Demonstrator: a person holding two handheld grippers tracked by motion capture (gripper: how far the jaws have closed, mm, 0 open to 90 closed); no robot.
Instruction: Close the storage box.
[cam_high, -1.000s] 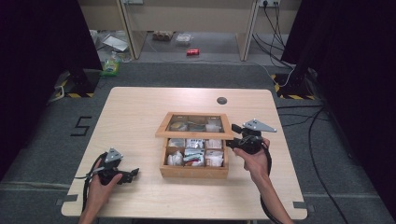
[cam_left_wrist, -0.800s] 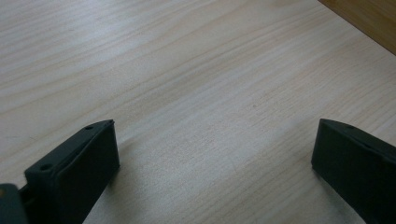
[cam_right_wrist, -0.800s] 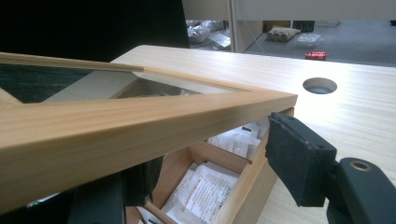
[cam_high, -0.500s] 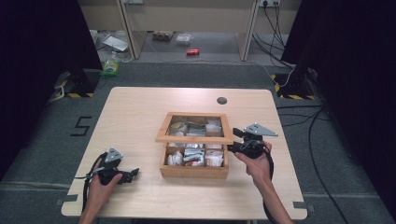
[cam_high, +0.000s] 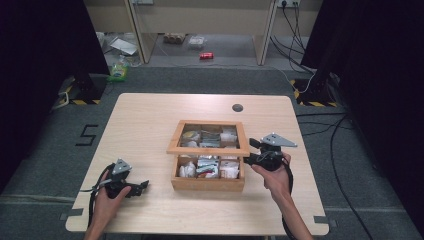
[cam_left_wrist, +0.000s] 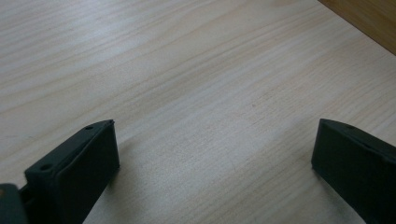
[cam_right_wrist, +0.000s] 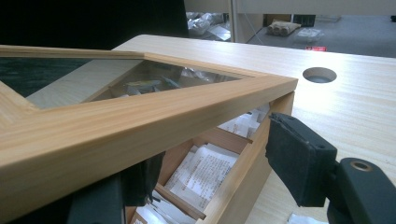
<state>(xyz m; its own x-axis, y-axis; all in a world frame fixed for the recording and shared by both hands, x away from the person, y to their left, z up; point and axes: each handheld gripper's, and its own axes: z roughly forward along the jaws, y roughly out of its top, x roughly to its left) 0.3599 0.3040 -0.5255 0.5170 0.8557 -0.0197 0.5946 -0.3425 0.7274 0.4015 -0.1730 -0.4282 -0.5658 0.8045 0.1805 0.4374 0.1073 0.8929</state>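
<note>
Right tool (cam_high: 253, 159) gapes around the half-raised lid (cam_high: 207, 150) of the wooden box (cam_high: 207, 183) — left tool (cam_high: 142, 186) (wide) rests on the table (cam_high: 150, 115).

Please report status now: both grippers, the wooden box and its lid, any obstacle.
Left gripper open, resting on table. Right gripper at lid, jaws astride its edge. Wooden box half open. No obstacle.

Wooden box (cam_high: 207, 170) of packets mid-table, its glass-paned lid (cam_high: 208, 138) half-raised.
</note>
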